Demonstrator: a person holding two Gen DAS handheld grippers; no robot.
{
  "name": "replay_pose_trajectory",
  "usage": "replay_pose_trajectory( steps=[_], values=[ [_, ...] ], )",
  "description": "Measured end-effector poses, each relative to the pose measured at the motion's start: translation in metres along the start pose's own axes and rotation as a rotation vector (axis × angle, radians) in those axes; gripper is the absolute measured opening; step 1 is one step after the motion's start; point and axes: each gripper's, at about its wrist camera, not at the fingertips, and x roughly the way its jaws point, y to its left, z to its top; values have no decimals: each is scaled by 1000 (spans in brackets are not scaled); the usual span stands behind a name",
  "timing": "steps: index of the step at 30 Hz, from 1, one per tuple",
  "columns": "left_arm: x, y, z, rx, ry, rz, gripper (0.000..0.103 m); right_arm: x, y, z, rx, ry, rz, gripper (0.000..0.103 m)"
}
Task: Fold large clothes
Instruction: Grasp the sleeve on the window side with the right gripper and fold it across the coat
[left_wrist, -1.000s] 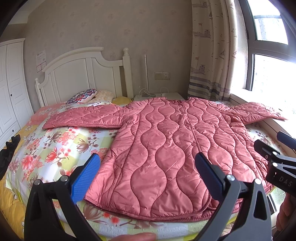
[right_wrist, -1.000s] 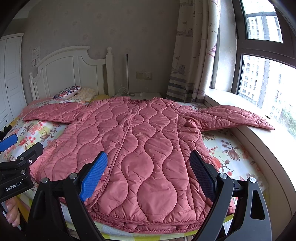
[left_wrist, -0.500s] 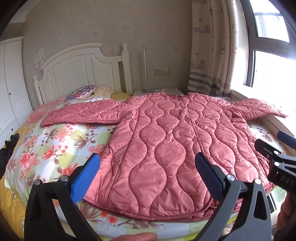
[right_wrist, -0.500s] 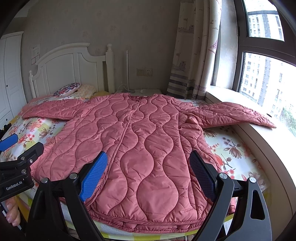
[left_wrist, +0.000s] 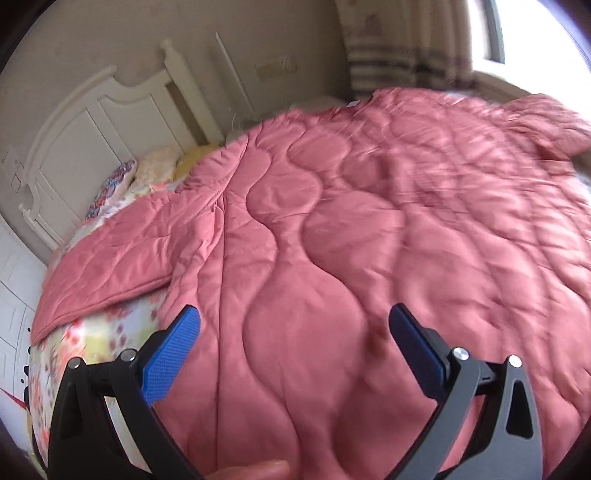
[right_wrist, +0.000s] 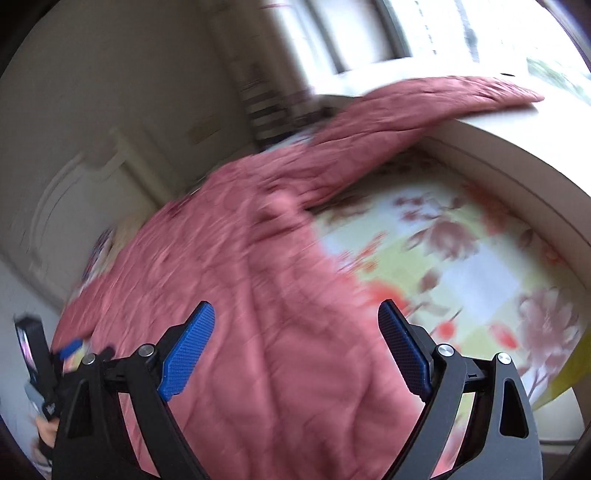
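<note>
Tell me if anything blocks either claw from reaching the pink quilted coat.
Nothing visible does. The left claw and right claw are both open, directly over the pink quilted coat, which lies spread on the floral bedsheet with nothing on top.

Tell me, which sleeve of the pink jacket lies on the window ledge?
The right sleeve: its end rests on the white window ledge. The left sleeve lies flat on the floral bedsheet, toward the headboard side.
</note>
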Motion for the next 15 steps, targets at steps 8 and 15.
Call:
replay_pose_trajectory(
  steps=[8,15],
  values=[
    [49,28,7,-149,5,-220,101,59,-69,86,290,-76,-42,87],
    [45,30,-7,-224,44,-207,101,108,-80,134,376,-68,-46,84]
  ],
)
